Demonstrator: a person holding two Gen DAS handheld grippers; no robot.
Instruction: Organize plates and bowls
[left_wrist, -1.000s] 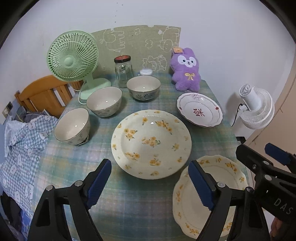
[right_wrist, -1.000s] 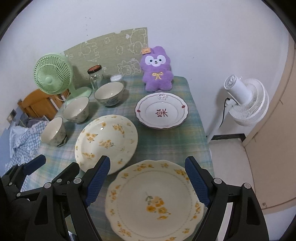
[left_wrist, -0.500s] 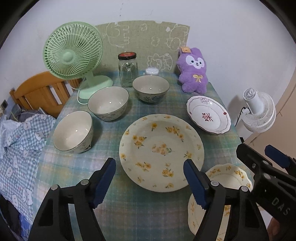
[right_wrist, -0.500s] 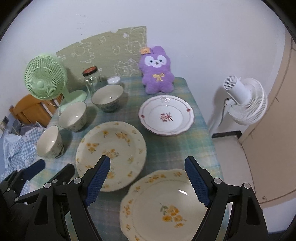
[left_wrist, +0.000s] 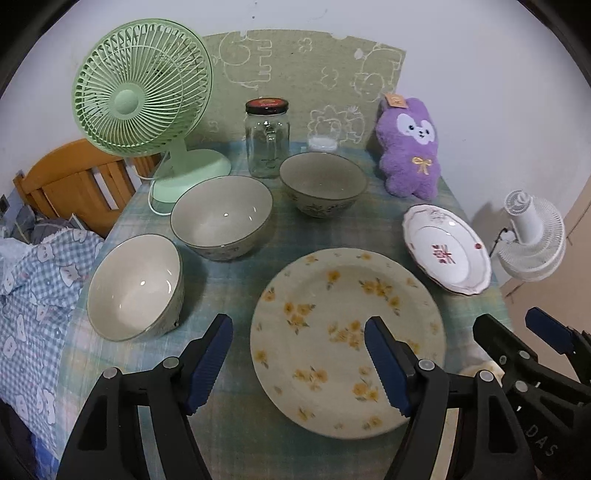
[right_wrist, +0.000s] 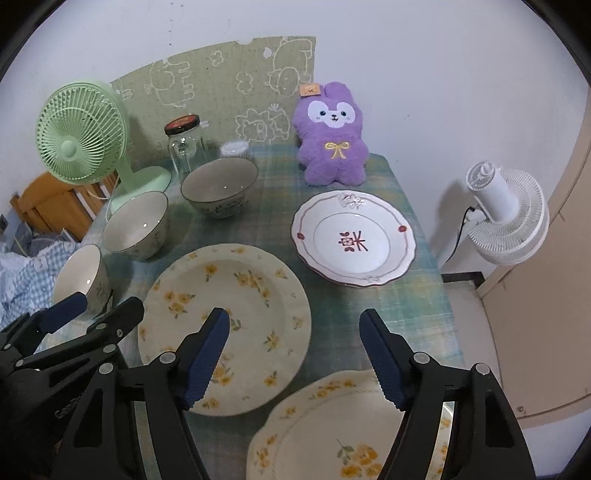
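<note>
Left gripper (left_wrist: 297, 363) jaws released, holding nothing, above the near edge of the round cream plate with yellow flowers (left_wrist: 347, 339) at table (left_wrist: 236, 435) centre. Right gripper (right_wrist: 295, 360) jaws released, over the scalloped yellow-flowered plate (right_wrist: 332, 428). Three cream bowls (left_wrist: 221, 216) at 10 o'clock; white red-motif plate (right_wrist: 352, 238) at 2 o'clock.

Even indoor light, sharp, fisheye-warped edges
</note>
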